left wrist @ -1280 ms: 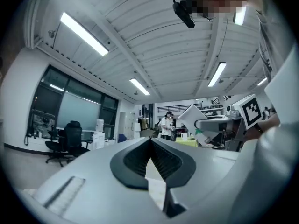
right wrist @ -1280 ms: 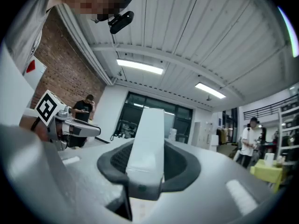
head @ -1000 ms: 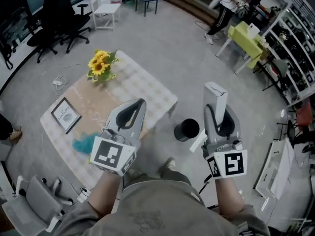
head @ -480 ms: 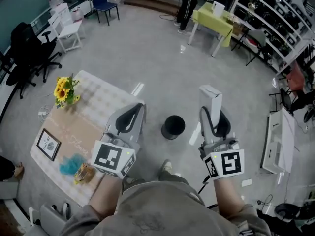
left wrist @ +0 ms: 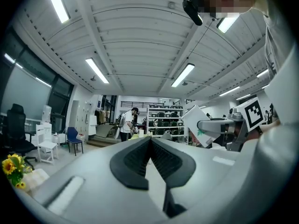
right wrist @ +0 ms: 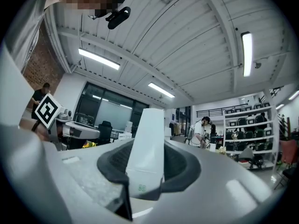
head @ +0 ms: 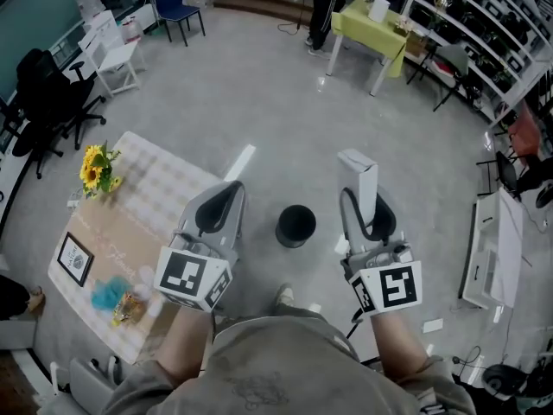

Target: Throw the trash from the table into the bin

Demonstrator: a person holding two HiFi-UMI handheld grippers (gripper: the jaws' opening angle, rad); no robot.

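Your right gripper point(right wrist: 148, 164) clamps a tall white cardboard carton point(right wrist: 148, 134), smooth and flat-sided, which juts out past the jaws. Your left gripper point(left wrist: 150, 143) is pinched together, empty. The round black bin point(head: 295, 225) stands on the grey floor point(head: 259, 93) between them.

Bare grey floor point(head: 259, 93) lay open all round the black bin point(head: 295, 226). Its uncovered mouth stood between the left hand-held gripper point(head: 227, 190) and the right hand-held gripper point(head: 365, 204), apart from both. A white carton point(head: 357, 169) jutted beyond the right one's jaws. The table point(head: 164, 188) crowded the left side. Chairs point(head: 52, 93), a green table point(head: 376, 24) and shelving point(head: 484, 33) stood well apart.
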